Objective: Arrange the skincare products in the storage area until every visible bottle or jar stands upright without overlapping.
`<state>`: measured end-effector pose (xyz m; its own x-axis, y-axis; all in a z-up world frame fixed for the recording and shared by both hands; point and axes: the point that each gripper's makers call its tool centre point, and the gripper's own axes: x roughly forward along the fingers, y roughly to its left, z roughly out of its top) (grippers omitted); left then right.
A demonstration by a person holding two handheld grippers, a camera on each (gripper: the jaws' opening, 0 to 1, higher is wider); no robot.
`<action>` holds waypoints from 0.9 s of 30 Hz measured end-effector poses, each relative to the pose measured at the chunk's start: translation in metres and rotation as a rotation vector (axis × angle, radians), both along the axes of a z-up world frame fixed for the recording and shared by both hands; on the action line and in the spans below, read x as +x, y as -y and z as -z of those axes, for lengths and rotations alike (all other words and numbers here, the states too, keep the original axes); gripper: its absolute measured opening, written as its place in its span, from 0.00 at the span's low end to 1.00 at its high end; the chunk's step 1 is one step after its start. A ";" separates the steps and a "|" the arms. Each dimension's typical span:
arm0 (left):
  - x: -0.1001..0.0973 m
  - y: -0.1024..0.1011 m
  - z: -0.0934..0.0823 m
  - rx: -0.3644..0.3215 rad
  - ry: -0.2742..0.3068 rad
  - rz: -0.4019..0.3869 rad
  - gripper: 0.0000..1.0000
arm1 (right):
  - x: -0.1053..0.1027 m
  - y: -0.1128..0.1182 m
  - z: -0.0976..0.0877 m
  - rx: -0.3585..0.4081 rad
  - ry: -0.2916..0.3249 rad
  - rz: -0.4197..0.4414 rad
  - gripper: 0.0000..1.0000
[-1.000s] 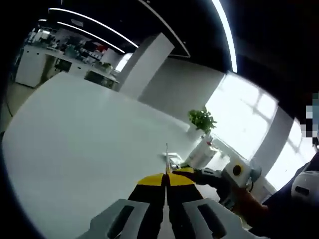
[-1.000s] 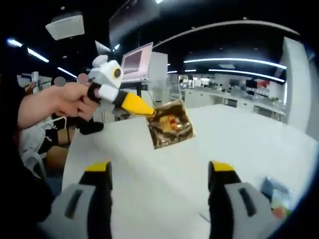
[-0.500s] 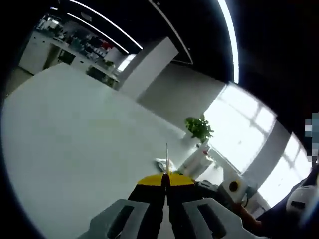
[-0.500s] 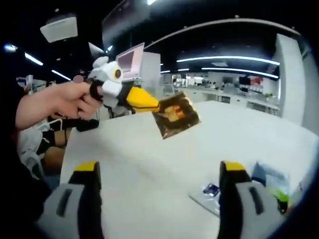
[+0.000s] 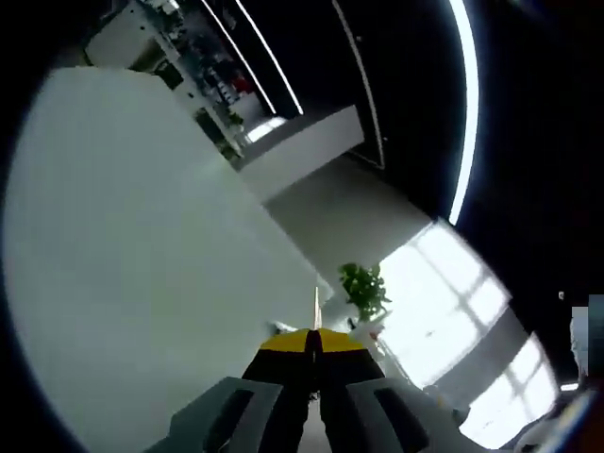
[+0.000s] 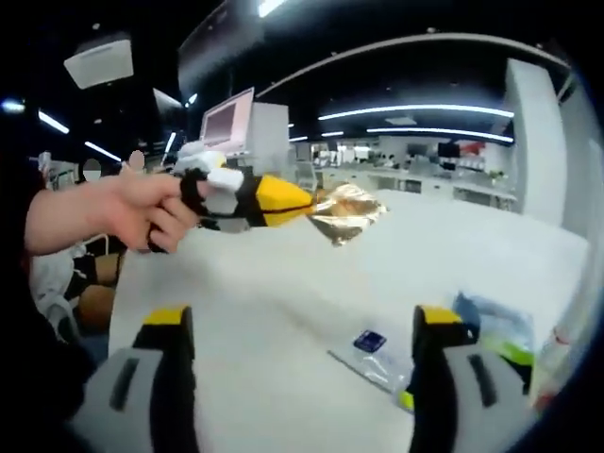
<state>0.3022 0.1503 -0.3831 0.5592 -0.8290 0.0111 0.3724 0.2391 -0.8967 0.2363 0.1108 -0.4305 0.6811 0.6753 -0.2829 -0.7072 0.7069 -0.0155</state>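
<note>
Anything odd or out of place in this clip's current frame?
Yes: the left claw holds a crinkled gold foil sachet up above the white table, not a bottle or jar. Flat packets lie on the table near the open right claw.

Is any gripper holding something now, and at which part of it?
The left gripper pinches a gold foil sachet by its edge. The right gripper is open and holds nothing.

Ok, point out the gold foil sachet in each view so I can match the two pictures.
Left gripper view: the gold foil sachet shows edge-on at low centre, a thin sliver rising from the shut left gripper.
Right gripper view: the sachet is at upper centre, crinkled, pinched in the left gripper's yellow jaws, just right of them.
Shared landmark: the white table, which lies behind the sachet in both views.
</note>
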 end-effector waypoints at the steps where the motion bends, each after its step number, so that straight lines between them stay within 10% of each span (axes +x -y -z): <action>1: 0.002 0.003 0.002 -0.019 -0.017 -0.003 0.00 | -0.001 0.000 0.000 -0.001 -0.001 0.001 0.95; 19: 0.018 0.037 0.029 -0.173 -0.211 -0.139 0.00 | 0.004 0.037 -0.006 0.010 0.006 0.089 0.89; 27: 0.019 0.043 0.037 -0.171 -0.243 -0.222 0.00 | 0.010 0.059 -0.034 -0.079 0.145 0.170 0.67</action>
<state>0.3215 0.1074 -0.4197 0.7283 -0.6851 -0.0162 0.0998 0.1294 -0.9865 0.2467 0.0521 -0.3967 0.8206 0.5271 -0.2208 -0.5643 0.8083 -0.1681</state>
